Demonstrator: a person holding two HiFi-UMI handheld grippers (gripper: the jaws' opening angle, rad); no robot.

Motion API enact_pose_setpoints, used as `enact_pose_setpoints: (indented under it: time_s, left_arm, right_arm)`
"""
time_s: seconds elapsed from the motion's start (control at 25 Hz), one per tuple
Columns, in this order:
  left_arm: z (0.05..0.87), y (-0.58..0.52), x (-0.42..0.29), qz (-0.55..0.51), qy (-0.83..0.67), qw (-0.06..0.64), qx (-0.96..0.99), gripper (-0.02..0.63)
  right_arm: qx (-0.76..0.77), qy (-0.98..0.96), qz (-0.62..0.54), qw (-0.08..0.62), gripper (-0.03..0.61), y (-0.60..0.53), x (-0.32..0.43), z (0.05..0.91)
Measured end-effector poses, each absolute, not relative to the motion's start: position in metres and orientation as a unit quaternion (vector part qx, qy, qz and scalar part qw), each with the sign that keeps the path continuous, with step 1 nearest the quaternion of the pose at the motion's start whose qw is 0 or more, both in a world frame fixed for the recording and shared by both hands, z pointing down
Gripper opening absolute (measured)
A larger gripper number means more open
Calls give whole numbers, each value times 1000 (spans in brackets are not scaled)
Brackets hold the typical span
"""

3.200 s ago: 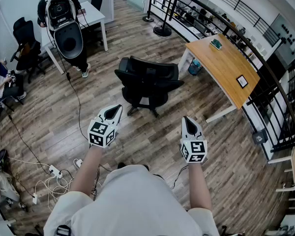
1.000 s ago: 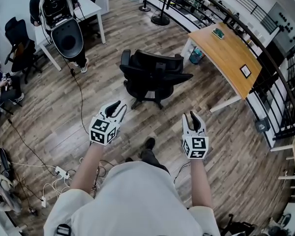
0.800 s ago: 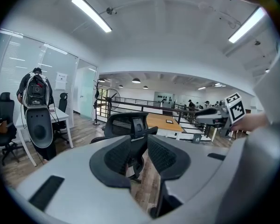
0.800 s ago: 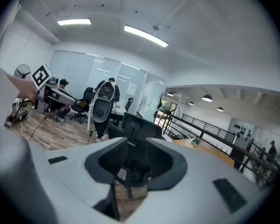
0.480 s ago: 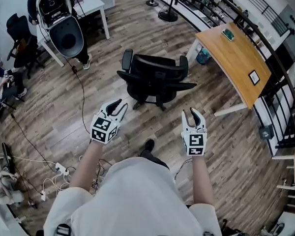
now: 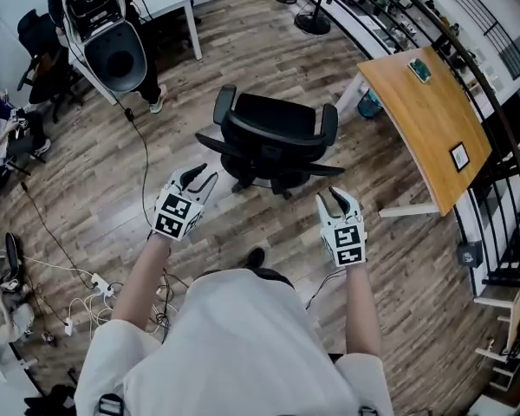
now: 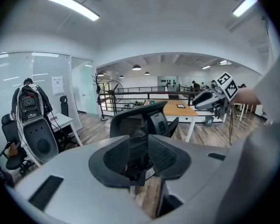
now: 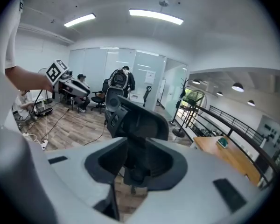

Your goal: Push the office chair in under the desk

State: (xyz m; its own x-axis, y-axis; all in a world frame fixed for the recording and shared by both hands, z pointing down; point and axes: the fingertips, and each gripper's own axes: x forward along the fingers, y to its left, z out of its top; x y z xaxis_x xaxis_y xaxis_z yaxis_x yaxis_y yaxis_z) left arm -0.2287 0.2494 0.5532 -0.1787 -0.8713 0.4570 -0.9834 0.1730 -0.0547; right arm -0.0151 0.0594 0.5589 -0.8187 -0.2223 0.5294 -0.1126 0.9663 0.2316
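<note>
The office chair (image 6: 273,137) stands on the wood floor (image 6: 199,85), apart from the desk (image 6: 429,115), with its backrest toward the person. The left gripper (image 6: 199,178) has its jaws opening, with nothing between them. The right gripper (image 6: 339,196) has its jaws spread and empty. Neither touches the chair.

The left forearm (image 6: 146,276) and right forearm (image 6: 360,306) reach forward toward the office chair (image 6: 273,137). The left tongs (image 6: 199,178) hover near the chair's near left side without touching it, jaws opening with nothing between them. The right tongs (image 6: 341,198) hover near its near right side, jaws apart and empty, tips aimed at the chair.
</note>
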Motion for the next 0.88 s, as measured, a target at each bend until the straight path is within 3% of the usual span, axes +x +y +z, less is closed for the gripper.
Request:
enact_pose_setpoints:
  time_s: [0.48,0.64,0.88]
  left_arm:
    - [620,205,-258,306,-714,169,607,147]
    - [634,197,-272,375,-683,151,609,163]
    - [661,186,-296,483,-615,113,614,209]
  right_arm:
    - [-24,-903,-191,384,107,9,-61,619]
    - [-53,-879,-205,428,165,-2,-64,641]
    - [-64,-847,-226,476,173,-17,-64,668]
